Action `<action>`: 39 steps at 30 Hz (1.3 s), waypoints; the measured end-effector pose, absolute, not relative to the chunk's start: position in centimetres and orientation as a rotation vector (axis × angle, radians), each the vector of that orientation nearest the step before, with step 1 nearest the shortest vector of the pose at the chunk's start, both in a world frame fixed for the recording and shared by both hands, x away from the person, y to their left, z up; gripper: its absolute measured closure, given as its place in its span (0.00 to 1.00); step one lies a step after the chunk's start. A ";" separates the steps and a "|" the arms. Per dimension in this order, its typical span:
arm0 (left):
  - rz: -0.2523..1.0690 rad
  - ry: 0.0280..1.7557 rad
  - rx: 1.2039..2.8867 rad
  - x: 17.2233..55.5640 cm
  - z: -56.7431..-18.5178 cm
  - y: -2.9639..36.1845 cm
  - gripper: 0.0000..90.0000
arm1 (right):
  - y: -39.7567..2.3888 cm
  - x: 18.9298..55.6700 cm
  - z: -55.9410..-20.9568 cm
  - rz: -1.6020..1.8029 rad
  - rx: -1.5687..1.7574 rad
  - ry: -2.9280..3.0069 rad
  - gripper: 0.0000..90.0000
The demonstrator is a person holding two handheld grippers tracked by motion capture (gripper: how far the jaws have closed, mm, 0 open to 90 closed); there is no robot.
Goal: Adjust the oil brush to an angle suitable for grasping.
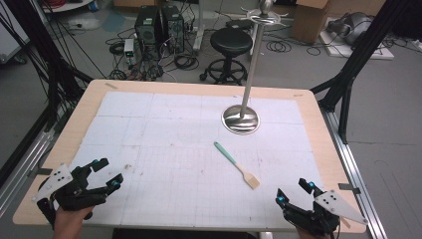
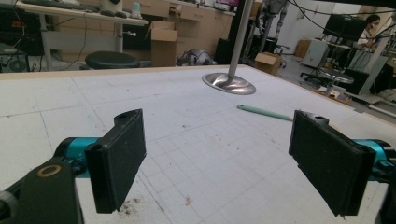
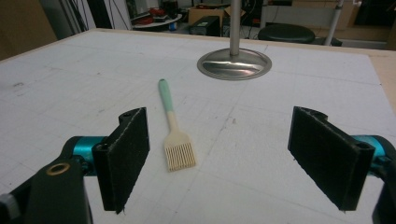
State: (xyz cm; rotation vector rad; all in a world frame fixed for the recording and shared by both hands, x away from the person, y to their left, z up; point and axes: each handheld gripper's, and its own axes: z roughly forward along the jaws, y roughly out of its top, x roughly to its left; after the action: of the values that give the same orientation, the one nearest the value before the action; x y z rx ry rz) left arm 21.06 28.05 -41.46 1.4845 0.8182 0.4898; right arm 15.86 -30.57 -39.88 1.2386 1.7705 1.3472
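- Lying flat on white grid mat (image 1: pixel 149 129): pastry brush (image 1: pixel 237 164), green handle + pale bristle head; sitting just in front of stand base (image 1: pixel 241 119), toward person's side, apart from it.
- Pointing handle end back toward base, bristle end toward near-right corner of table (image 1: pixel 318 129).
- Rising upright from base: metal pole (image 1: pixel 254 59) w/ hooks at top.
- Hovering well left of base, near edge: left gripper (image 1: pixel 105 172), jaws standing wide apart, gripping nothing; bare mat betw. pads in left gripper view.
- Showing brush handle (image 2: pixel 264 113) just right of base (image 2: pixel 229 83) in that view.
- Hovering right of base, near edge: right gripper (image 1: pixel 293 191), jaws spread wide, holding nothing.
- Lying ahead of left pad (image 3: pixel 125 156) in right gripper view: brush (image 3: pixel 173 130), bristles nearest cam, not touching pad; base (image 3: pixel 234 63) beyond it.
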 end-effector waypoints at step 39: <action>0.470 0.816 1.490 21.0 -41.7 28.1 0.22 | -24.4 19.7 -37.3 1.407 1.135 1.878 0.27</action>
State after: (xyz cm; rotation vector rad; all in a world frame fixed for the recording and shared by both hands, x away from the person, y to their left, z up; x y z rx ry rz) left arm 20.99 28.12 -41.72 1.4905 0.8162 0.4702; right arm 19.73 -24.40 -37.32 1.1352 1.8782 1.4074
